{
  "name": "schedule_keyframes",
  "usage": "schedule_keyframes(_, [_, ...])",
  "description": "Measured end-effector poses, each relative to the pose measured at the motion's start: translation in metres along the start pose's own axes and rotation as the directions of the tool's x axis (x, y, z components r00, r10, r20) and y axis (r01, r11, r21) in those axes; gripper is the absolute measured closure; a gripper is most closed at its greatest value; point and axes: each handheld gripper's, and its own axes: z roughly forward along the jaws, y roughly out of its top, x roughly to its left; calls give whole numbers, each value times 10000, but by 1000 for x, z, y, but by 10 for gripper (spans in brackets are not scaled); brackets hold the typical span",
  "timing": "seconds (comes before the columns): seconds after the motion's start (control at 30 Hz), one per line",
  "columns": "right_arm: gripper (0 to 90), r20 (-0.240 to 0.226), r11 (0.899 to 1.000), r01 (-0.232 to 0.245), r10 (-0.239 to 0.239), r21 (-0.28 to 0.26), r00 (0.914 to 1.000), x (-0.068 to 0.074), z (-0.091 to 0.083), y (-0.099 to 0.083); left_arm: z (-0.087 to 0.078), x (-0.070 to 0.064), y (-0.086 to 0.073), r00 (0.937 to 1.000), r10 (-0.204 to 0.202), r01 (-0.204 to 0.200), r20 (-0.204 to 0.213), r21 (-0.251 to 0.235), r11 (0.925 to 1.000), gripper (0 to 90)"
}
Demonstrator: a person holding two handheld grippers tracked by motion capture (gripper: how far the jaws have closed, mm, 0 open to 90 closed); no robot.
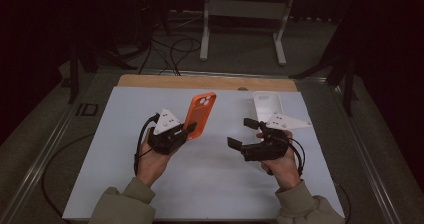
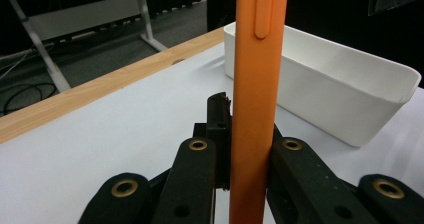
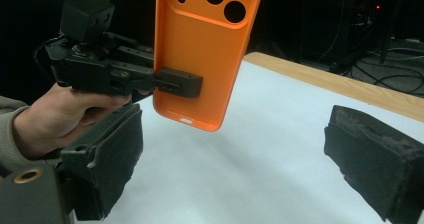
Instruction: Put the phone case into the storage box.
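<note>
Two claws hovered beside the white case (image 1: 267, 105): left claw (image 1: 188, 129) gripped the orange case (image 1: 201, 115), its top cropped; right claw (image 1: 243, 133) gaped wide.

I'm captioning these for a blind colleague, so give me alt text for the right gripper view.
An orange phone case is held upright above a white table, clamped near its bottom end by the left tongs in a person's hand. The right tongs stand open in the foreground.

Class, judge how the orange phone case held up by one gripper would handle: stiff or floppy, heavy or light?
The orange phone case probably holds fairly stiff: clamped low by the left gripper, it stands unsagging. It seems light, being a thin empty shell.
</note>
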Motion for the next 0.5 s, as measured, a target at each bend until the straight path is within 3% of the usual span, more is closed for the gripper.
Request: schedule_keyframes(0.5, [86, 40, 10000, -61, 61, -30, 10000, 0, 3, 0, -3, 1, 0, 9990, 14, -22, -444, -161, 9999, 859])
